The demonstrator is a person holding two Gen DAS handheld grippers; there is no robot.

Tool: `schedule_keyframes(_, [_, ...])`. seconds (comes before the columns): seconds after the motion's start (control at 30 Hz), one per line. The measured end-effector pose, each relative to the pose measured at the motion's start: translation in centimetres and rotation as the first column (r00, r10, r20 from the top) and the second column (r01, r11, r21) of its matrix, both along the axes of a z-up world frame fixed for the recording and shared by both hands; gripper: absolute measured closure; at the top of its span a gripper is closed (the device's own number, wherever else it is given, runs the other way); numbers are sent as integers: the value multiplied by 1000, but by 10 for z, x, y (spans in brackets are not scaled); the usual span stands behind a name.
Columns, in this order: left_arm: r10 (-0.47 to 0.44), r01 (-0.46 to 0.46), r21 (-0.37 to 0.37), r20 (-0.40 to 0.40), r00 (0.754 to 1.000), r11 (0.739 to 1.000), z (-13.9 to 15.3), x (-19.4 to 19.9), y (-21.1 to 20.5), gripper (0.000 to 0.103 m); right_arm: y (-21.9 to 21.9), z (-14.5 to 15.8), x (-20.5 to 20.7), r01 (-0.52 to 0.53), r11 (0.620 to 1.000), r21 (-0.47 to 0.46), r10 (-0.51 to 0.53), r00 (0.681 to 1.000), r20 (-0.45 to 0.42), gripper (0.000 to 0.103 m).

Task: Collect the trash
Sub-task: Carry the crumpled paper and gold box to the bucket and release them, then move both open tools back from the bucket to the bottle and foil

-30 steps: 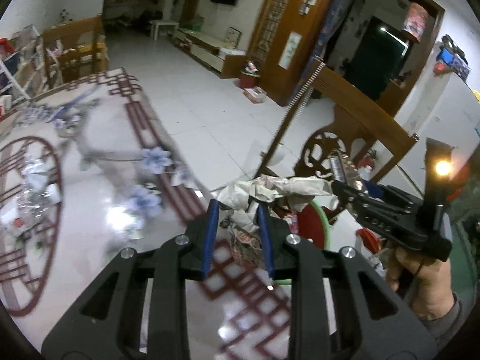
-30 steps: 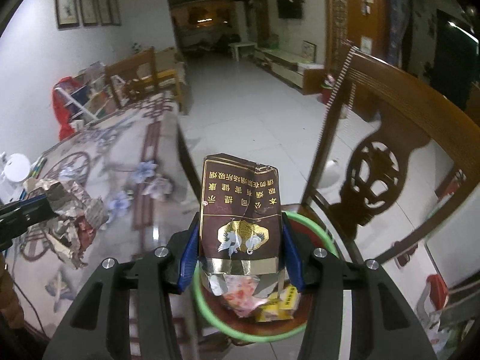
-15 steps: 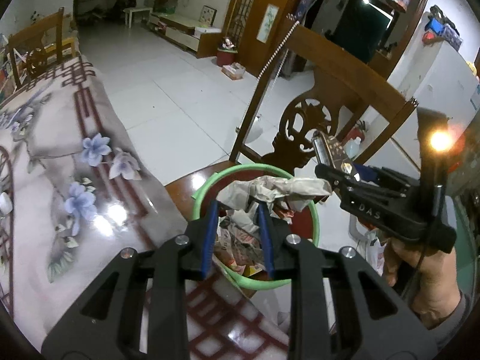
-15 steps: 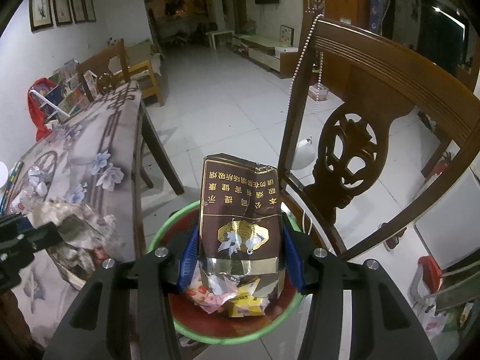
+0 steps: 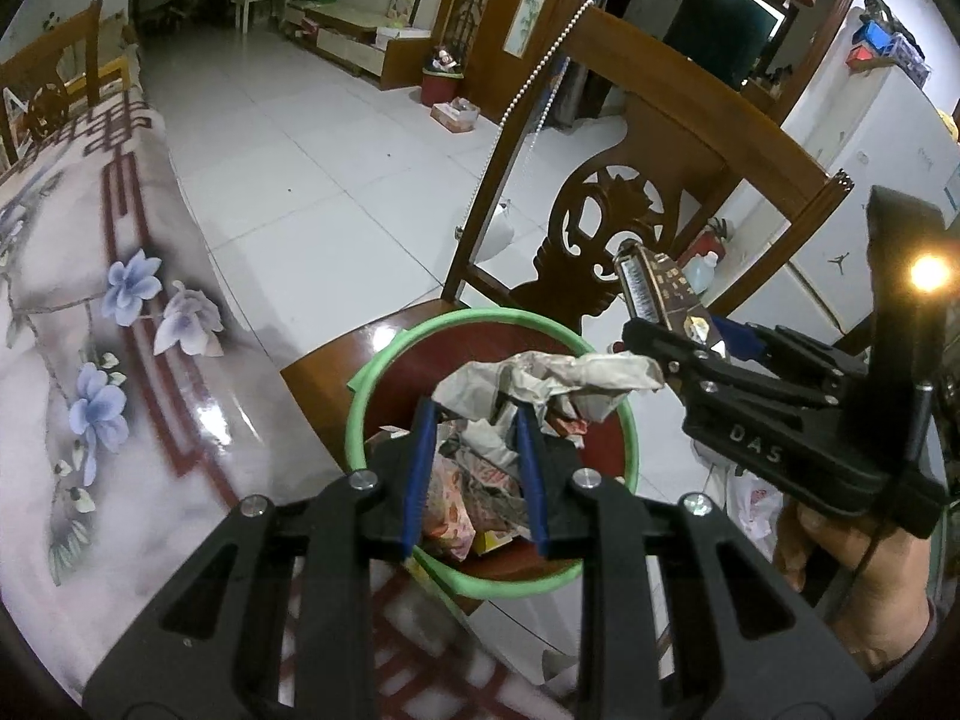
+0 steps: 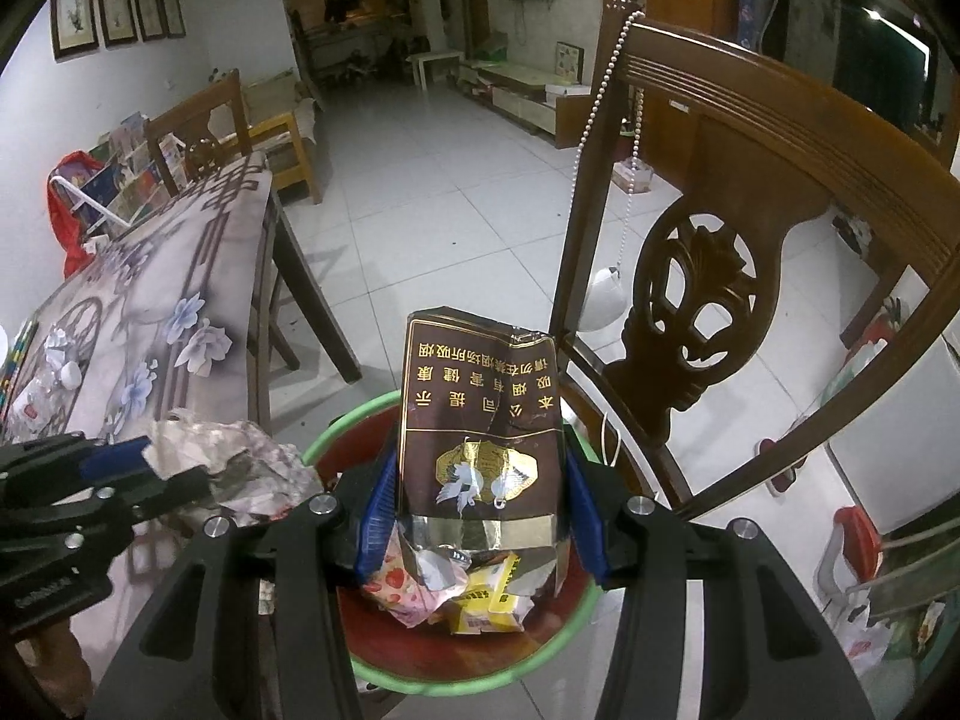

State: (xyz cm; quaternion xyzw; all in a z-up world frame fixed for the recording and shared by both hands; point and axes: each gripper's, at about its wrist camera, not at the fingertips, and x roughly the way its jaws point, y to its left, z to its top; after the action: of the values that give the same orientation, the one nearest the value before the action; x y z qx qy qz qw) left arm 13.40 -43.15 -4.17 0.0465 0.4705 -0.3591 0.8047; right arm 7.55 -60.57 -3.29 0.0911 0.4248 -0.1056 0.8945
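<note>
My left gripper (image 5: 474,420) is shut on a crumpled grey-white paper wad (image 5: 558,375), which hangs over a red trash bin with a green rim (image 5: 360,402). The bin stands on a wooden chair seat and holds several wrappers. My right gripper (image 6: 480,498) is shut on a flattened brown cigarette pack (image 6: 480,408) with gold print, upright above the same bin's green rim (image 6: 321,447). The left wrist view has the right gripper (image 5: 702,348) and its pack (image 5: 651,285) over the bin's far right side. In the right wrist view, the left gripper (image 6: 150,468) holds the wad (image 6: 246,468) at the bin's left edge.
A carved wooden chair back (image 6: 720,276) rises just behind the bin, with a bead string (image 6: 600,114) hanging on its post. A table with a floral cloth (image 5: 90,330) lies on the left, its edge next to the bin. White tiled floor (image 6: 432,180) stretches beyond.
Both grippers have come off the table side and sunk toward the bin, which now sits right under them. Each keeps its grip: the wad on the left, the pack on the right.
</note>
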Motion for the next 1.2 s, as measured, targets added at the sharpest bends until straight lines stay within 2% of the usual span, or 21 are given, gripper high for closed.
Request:
schedule_keyframes(0.23, [-21, 21, 19, -11, 1000, 1000, -10, 2, -9, 76, -1, -5, 5, -4, 1000, 1, 4, 1000, -24, 55])
schedule_keyframes(0.33, [-24, 25, 25, -17, 1000, 999, -13, 1, -12, 61, 4, -8, 7, -14, 1000, -18, 14, 999, -37, 54])
schedule_keyframes(0.4, [-13, 13, 25, -11, 1000, 1000, -13, 2, -11, 44, 6, -8, 8, -15, 999, -33, 14, 999, -38, 52])
schedule_keyframes(0.47, [2, -2, 16, -11, 1000, 1000, -13, 3, -8, 34, 7, -7, 8, -11, 999, -45, 9, 999, -35, 39])
schedule_keyframes(0.5, [5, -5, 15, -9, 1000, 1000, -12, 3, -6, 30, 7, -6, 8, -6, 998, -55, 4, 1000, -30, 36])
schedule_keyframes(0.53, [9, -9, 16, -4, 1000, 1000, -11, 3, -4, 30, 8, -5, 7, -3, 998, -60, 2, 1000, -27, 31])
schedule_keyframes(0.57, [11, -11, 17, 0, 1000, 1000, -11, 3, -1, 28, 8, -5, 7, -2, 998, -62, 1, 1000, -24, 30])
schedule_keyframes(0.7, [29, -29, 0, 18, 999, 1000, -4, 2, 14, 9, 10, -1, 8, -2, 998, -62, 1, 1000, -14, 21])
schedule_keyframes(0.77, [43, -44, 3, 45, 998, 999, 2, -1, 25, 6, 12, 2, 7, 1, 998, -69, -1, 1000, 0, 17])
schedule_keyframes(0.93, [68, -69, 4, 88, 994, 998, 15, -8, 59, 6, 21, 12, 8, -7, 999, -43, 9, 999, 33, 11])
schedule_keyframes(1.2, [150, -151, 4, 108, 983, 989, 26, -16, 119, 6, 54, 23, 19, -63, 996, -59, 66, 997, 50, 9])
